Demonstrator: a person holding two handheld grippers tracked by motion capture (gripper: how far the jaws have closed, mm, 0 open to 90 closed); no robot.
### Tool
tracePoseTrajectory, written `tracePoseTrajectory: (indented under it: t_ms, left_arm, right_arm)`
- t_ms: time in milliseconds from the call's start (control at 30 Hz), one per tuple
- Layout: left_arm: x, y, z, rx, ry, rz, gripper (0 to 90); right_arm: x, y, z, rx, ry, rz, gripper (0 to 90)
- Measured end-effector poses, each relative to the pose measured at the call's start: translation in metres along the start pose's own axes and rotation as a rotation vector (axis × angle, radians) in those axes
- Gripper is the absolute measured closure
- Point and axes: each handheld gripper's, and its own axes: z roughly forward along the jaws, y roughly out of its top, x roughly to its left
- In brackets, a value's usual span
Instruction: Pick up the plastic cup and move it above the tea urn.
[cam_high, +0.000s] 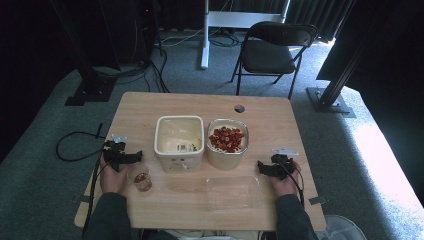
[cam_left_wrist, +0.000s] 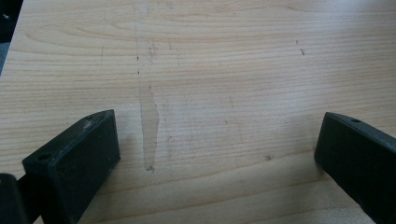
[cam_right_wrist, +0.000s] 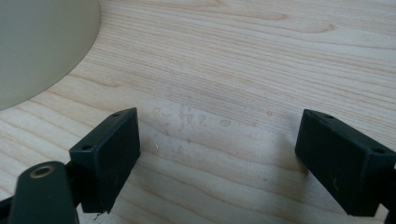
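Claw (cam_left_wrist: 217, 154) spread wide, bare wooden table (cam_left_wrist: 224, 70)

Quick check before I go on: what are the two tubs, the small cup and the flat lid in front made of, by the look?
Both tubs: opaque cream plastic, probably, matte walls. Small cup: clear glass or plastic, red contents visible through it. Flat lid: transparent plastic, likely; wood grain shows through.

Cream tub (cam_right_wrist: 42, 46) cut off by frame edge; small cup (cam_high: 142, 180) contents too small to ID.

Both grippers, left gripper (cam_high: 131, 156) and right gripper (cam_high: 261, 166), are black with blocky, screw-holed jaws. Each carries a grey three-cornered plate and a black cable. The person's sleeves (cam_high: 109, 216) are dark grey-green.
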Motion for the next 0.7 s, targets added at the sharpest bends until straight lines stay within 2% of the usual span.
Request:
tracePoseTrajectory:
  t_ms: [33,100,133,167,267,300,333,367,400,433,467,500,533,600,633,700]
  left_arm:
    - [0.0,0.0,0.0,0.0,0.0,0.0,0.5]
    - [0.0,0.0,0.0,0.0,0.001,-0.001,0.5]
    - [0.0,0.0,0.0,0.0,0.001,-0.001,0.5]
    - [0.0,0.0,0.0,0.0,0.001,-0.002,0.5]
    - [0.0,0.0,0.0,0.001,0.002,-0.002,0.5]
    - [0.0,0.0,0.0,0.001,0.002,-0.002,0.5]
    - [0.0,0.0,0.0,0.001,0.002,-0.002,0.5]
    - [0.0,0.0,0.0,0.001,0.002,-0.002,0.5]
    - [0.0,0.0,0.0,0.0,0.002,-0.002,0.5]
    - [0.0,0.0,0.0,0.0,0.002,-0.002,0.5]
    - [0.0,0.0,0.0,0.0,0.002,-0.002,0.5]
    - [0.0,0.0,0.0,0.0,0.002,-0.002,0.5]
    - [0.0,0.0,0.0,0.0,0.002,-0.002,0.5]
    - [0.0,0.0,0.0,0.0,0.002,-0.002,0.5]
    - [0.0,0.0,0.0,0.0,0.002,-0.002,0.5]
    - [0.0,0.0,0.0,0.0,0.002,-0.002,0.5]
  right_arm:
    - [0.0,0.0,-0.001,0.003,-0.002,0.001,14.4]
    - [0.0,0.001,-0.004,0.017,-0.01,0.012,22.7]
    - [0.0,0.001,-0.004,0.017,-0.01,0.012,22.7]
    - [-0.001,0.001,-0.009,0.002,-0.038,0.029,24.8]
    - [-0.002,0.003,-0.03,-0.068,-0.001,0.072,29.7]
    - [-0.002,0.003,-0.03,-0.068,-0.001,0.072,29.7]
    - [0.0,0.005,-0.047,-0.094,0.001,0.076,32.2]
    - [0.0,0.005,-0.047,-0.094,0.001,0.076,32.2]
    - [0.003,0.005,-0.063,-0.12,0.021,0.074,34.0]
    - [0.003,0.005,-0.063,-0.12,0.021,0.074,34.0]
    - [0.01,0.005,-0.079,-0.134,0.045,0.056,34.6]
    - [0.01,0.005,-0.079,-0.134,0.045,0.056,34.6]
    - [0.017,0.004,-0.092,-0.137,0.064,0.029,36.1]
    - [0.02,0.004,-0.096,-0.141,0.072,0.019,36.2]
    - [0.03,0.001,-0.108,-0.154,0.094,-0.006,37.0]
    - [0.037,-0.003,-0.116,-0.153,0.107,-0.023,37.1]
